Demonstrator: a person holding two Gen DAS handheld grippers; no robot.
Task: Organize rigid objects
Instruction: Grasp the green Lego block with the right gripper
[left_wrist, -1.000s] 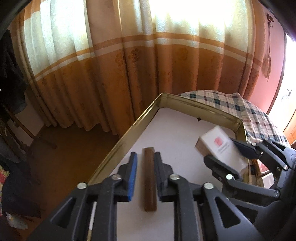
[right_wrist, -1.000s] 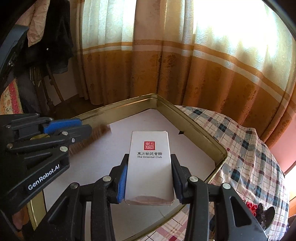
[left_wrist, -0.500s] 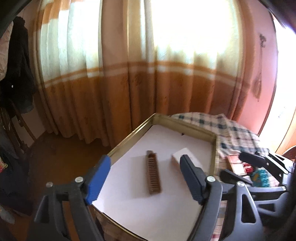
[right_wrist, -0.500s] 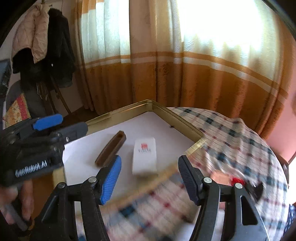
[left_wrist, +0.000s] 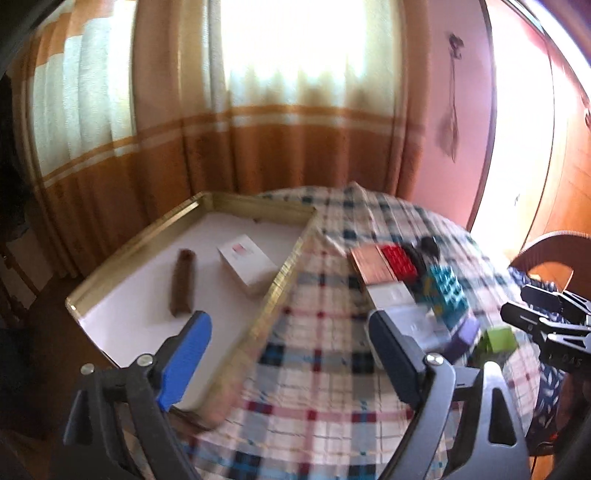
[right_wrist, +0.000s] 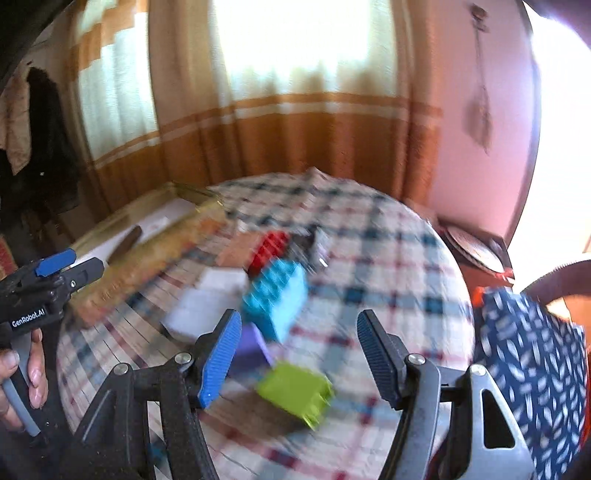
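Note:
A gold-rimmed tray (left_wrist: 236, 205) with a white floor holds a brown comb-like bar (left_wrist: 182, 282) and a white box with a red seal (left_wrist: 246, 263). My left gripper (left_wrist: 290, 343) is open and empty, above the tray's right rim. My right gripper (right_wrist: 295, 350) is open and empty over a pile on the checked cloth: a blue brick (right_wrist: 275, 301), a lime green block (right_wrist: 295, 391), a purple block (right_wrist: 251, 345), a red brick (right_wrist: 267, 249) and white boxes (right_wrist: 201, 314). The pile also shows in the left wrist view (left_wrist: 443, 291).
A round table with a checked cloth (right_wrist: 369, 258) carries everything. Orange and cream curtains (left_wrist: 258, 147) hang behind. A chair with blue patterned fabric (right_wrist: 528, 354) stands at the right. The left gripper body (right_wrist: 44, 291) and a hand show at the right wrist view's left edge.
Both grippers let go of the brown bar and the white box in the tray, opened, pulled back and swung right toward the pile of blocks. Both views are motion-blurred.

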